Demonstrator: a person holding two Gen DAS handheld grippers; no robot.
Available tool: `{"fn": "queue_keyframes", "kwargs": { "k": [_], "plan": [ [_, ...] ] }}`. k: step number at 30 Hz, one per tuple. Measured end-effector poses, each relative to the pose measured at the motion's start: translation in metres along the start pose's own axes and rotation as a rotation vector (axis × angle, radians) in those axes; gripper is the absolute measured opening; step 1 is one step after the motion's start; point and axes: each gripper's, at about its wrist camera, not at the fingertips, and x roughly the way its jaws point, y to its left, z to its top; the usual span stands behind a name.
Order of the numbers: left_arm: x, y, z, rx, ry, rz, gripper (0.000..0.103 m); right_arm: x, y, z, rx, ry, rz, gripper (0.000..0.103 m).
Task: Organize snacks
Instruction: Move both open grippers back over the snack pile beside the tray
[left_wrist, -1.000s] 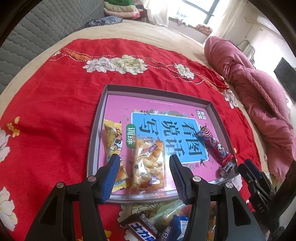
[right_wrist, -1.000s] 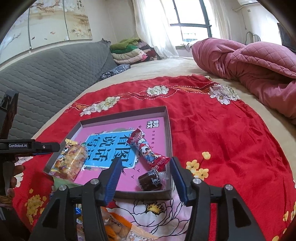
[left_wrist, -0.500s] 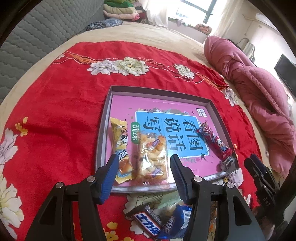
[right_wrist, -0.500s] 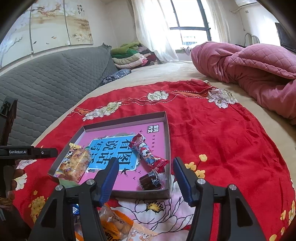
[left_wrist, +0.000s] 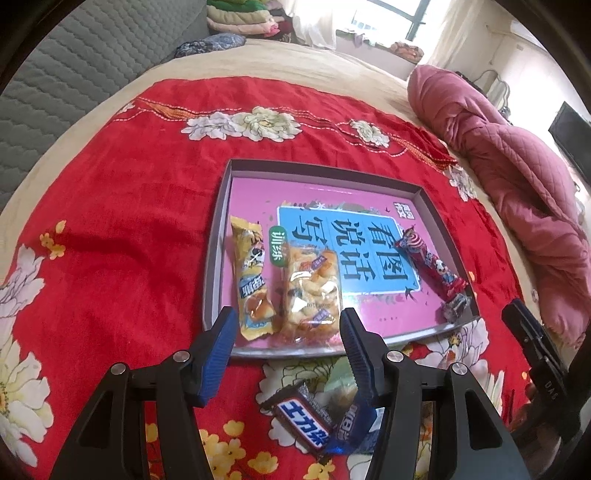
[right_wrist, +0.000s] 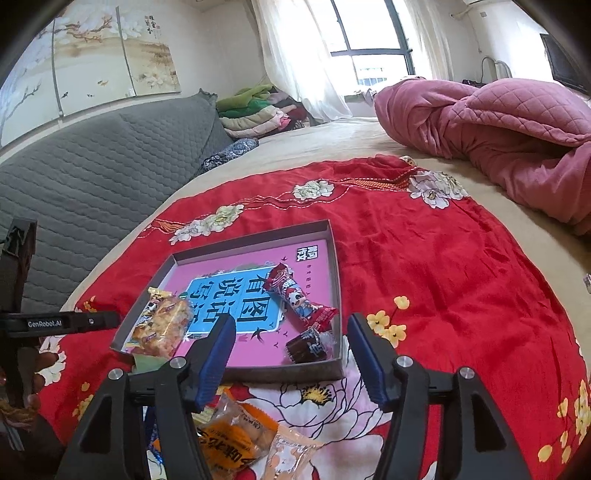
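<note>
Shallow grey cardboard box tray w/ pink printed bottom (left_wrist: 218, 236) sits on a red floral cloth (left_wrist: 122, 221) spread over the bed.

Inside the tray, near-left part: long yellow snack packet (left_wrist: 251, 284) lying lengthwise, and just beside it on the right a clear bag of golden puffed crackers (left_wrist: 312, 291), edges touching or nearly so. Right side of tray: red candy-style wrapper w/ cartoon panda (left_wrist: 430, 269) lying diagonally; at its near end a small dark brown wrapped chocolate (right_wrist: 308, 345) in the near-right corner.

Outside the tray, on the cloth by its near edge: dark blue chocolate bar w/ white lettering (left_wrist: 303, 419), touching a blue foil wrapper (left_wrist: 351, 424) on its right; a pale green packet (left_wrist: 341, 374) behind them, partly hidden. In right wrist view, an orange pastry packet (right_wrist: 236, 439) and a clear-orange packet (right_wrist: 291, 452) lie under the gripper.

Left gripper (left_wrist: 288, 352) hovers over the near tray edge, fingers spread wide, holding nothing. Right gripper (right_wrist: 290, 356) likewise: fingers apart, empty, over the near-right tray edge.

Pink quilted blanket (right_wrist: 498, 129) bunched up far right; grey quilted headboard (right_wrist: 92, 166) to the left.
</note>
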Motion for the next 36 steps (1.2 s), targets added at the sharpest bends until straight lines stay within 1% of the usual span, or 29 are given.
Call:
{"fn": "queue_keyframes", "kwargs": {
  "k": [7,12,18,27,36],
  "plan": [
    [-0.001,0.0,-0.012,0.005,0.032,0.02,0.059,-0.009,0.013,-0.003,-0.021,0.008,0.007,0.064],
    [-0.001,0.004,-0.02,-0.005,0.054,0.018,0.059,-0.012,0.017,-0.004,-0.02,0.009,0.0,0.065],
    [-0.003,0.003,-0.026,0.001,0.059,0.012,0.059,-0.017,0.021,-0.005,-0.017,0.005,-0.015,0.065],
    [-0.009,0.002,-0.031,0.006,0.059,0.0,0.059,-0.023,0.019,-0.005,-0.001,0.007,-0.032,0.065],
    [-0.005,0.006,-0.041,-0.01,0.097,-0.016,0.059,-0.029,0.012,-0.007,0.027,0.012,-0.063,0.065]
  ]
}}
